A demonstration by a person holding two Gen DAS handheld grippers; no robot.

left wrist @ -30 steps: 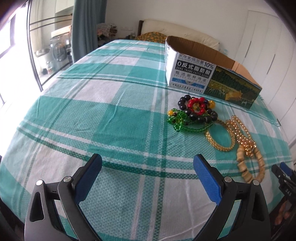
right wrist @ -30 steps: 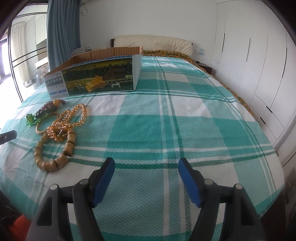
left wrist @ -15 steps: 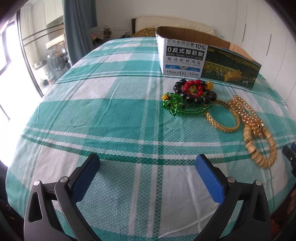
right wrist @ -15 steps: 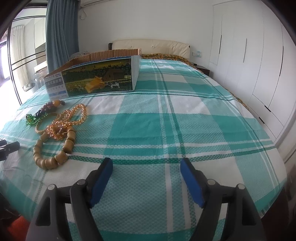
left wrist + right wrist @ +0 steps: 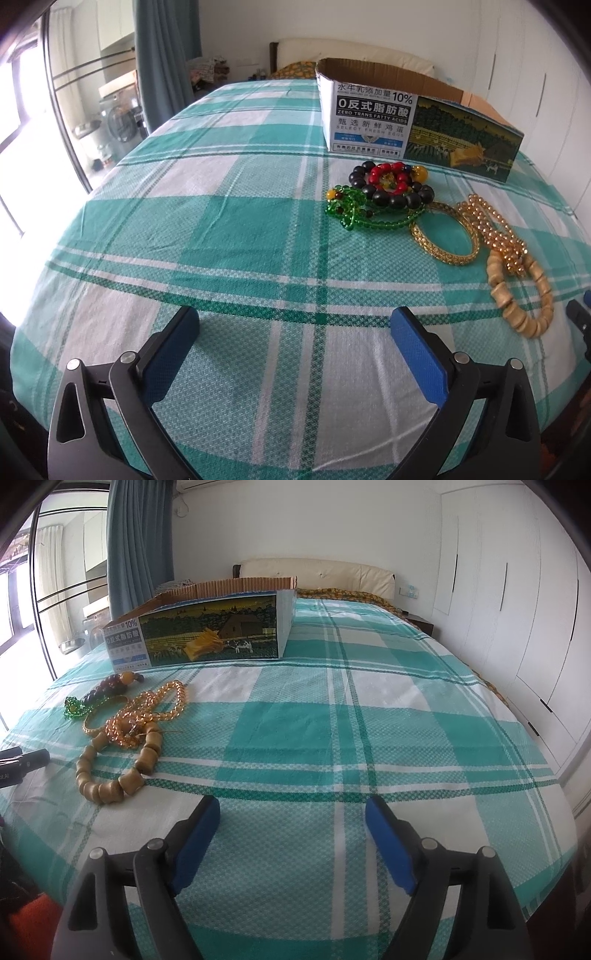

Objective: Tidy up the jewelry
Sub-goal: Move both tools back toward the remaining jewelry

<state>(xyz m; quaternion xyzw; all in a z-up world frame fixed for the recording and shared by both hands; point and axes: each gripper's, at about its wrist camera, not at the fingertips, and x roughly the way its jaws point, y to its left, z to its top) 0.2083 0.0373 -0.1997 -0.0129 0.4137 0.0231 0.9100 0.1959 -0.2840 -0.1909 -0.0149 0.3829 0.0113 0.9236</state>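
Observation:
Jewelry lies in a cluster on the green plaid bedspread (image 5: 229,221): a black bead bracelet (image 5: 397,199), a red bead ring (image 5: 388,177), a green bead string (image 5: 354,214), a gold bangle (image 5: 443,240), an amber bead necklace (image 5: 495,232) and a wooden bead bracelet (image 5: 521,295). An open cardboard box (image 5: 417,122) stands behind them. My left gripper (image 5: 295,343) is open and empty, well short of the cluster. My right gripper (image 5: 291,830) is open and empty, to the right of the wooden bead bracelet (image 5: 114,764), the amber necklace (image 5: 151,712) and the box (image 5: 207,627).
A headboard with pillows (image 5: 317,572) stands at the bed's far end. White wardrobe doors (image 5: 517,602) line the right side. A curtain (image 5: 162,55) and window (image 5: 22,122) are on the left. The bed's front edge drops off below both grippers.
Both cameras have tilted and shifted slightly, and the left view has drawn a little nearer the jewelry. Both grippers stay open and the jewelry has not moved.

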